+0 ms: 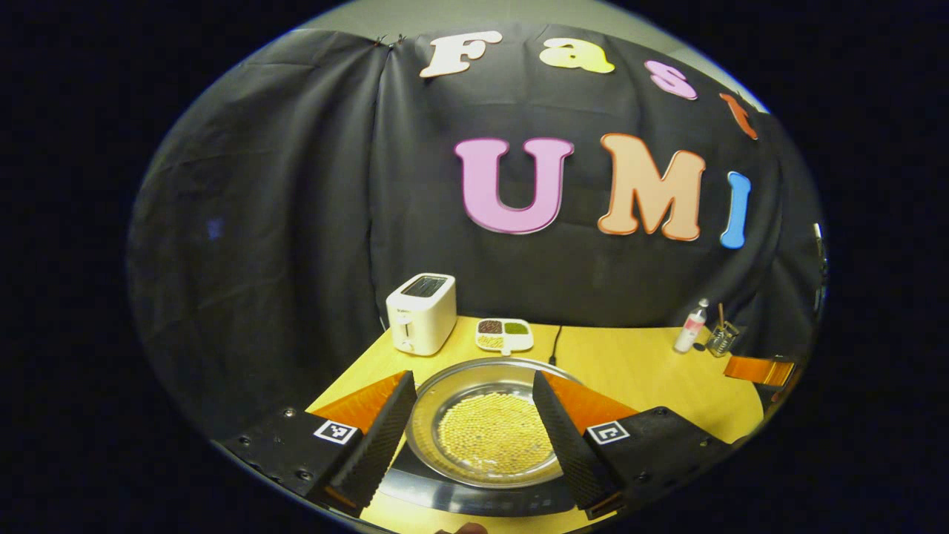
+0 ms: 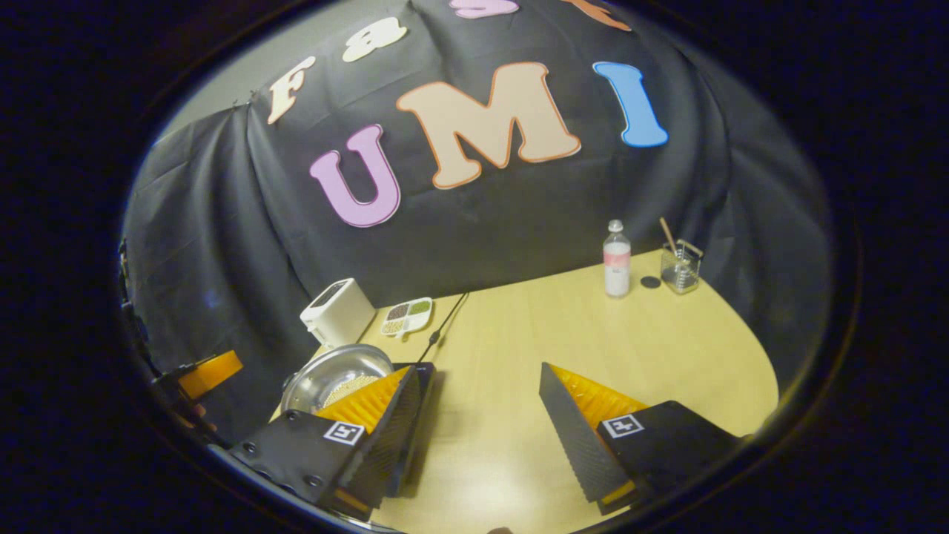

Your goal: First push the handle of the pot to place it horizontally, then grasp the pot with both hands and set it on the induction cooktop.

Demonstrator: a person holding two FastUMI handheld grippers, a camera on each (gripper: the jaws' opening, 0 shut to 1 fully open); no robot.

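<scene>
Two bystanders — toaster [image 1: 421, 313], bottle [image 2: 616, 259]

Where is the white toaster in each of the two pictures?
Left gripper view: the toaster stands left of centre at the table's back edge, behind the pot.
Right gripper view: the toaster sits at lower left, against the black cloth.
Shared landmark: the small snack tray lies just right of it in both.

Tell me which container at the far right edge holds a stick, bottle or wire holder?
The wire holder: a stick pokes out. The bottle beside it is capped.
</scene>
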